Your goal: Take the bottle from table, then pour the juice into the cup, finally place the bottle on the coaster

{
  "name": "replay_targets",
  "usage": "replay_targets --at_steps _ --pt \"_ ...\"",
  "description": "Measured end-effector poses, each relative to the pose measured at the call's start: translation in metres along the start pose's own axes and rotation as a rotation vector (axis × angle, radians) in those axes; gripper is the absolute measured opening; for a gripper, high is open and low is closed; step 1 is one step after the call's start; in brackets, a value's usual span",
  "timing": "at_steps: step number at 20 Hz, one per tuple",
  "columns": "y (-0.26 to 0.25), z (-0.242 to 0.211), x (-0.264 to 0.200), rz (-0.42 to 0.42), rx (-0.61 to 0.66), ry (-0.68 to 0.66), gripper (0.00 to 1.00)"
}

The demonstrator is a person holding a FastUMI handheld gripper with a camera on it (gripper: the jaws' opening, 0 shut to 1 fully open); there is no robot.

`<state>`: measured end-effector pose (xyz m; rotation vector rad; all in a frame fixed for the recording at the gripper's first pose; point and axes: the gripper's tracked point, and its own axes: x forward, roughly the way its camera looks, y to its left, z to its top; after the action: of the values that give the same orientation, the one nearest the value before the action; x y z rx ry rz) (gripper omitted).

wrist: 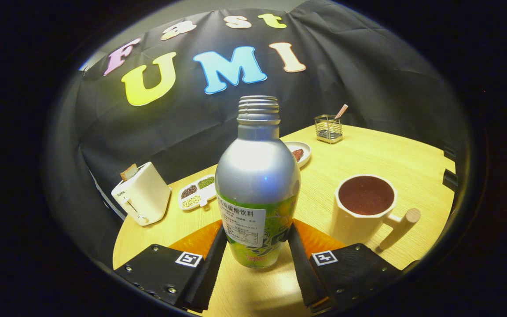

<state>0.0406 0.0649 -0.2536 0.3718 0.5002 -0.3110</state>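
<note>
Your gripper (257, 240) clasps the upright, uncapped bottle (257, 176) between both fingers above the tabletop (368, 154); a filled cup (363, 211) stands just beside.

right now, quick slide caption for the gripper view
Claw closed on the uncapped bottle, held upright over the orange coaster, with the filled cup beside it.

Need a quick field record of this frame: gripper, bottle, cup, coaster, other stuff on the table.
gripper: fingers on both sides of the bottle, touching it
bottle: upright, no cap, between the fingers
cup: beside the bottle, holds dark liquid, wooden handle
coaster: orange, under and behind the bottle
table: toaster, divided tray, small plate, wire holder
</note>
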Motion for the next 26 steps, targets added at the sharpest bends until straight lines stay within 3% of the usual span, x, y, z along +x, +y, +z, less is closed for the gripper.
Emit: replay_targets --at_steps 8,18,26 --pt "0.022 0.013 0.031 -0.022 -0.07 -0.025 0.76" --pt "0.013 0.029 0.074 -0.06 -0.076 -0.054 0.77" --pt "0.009 0.013 0.089 -0.076 -0.123 -0.015 0.77"
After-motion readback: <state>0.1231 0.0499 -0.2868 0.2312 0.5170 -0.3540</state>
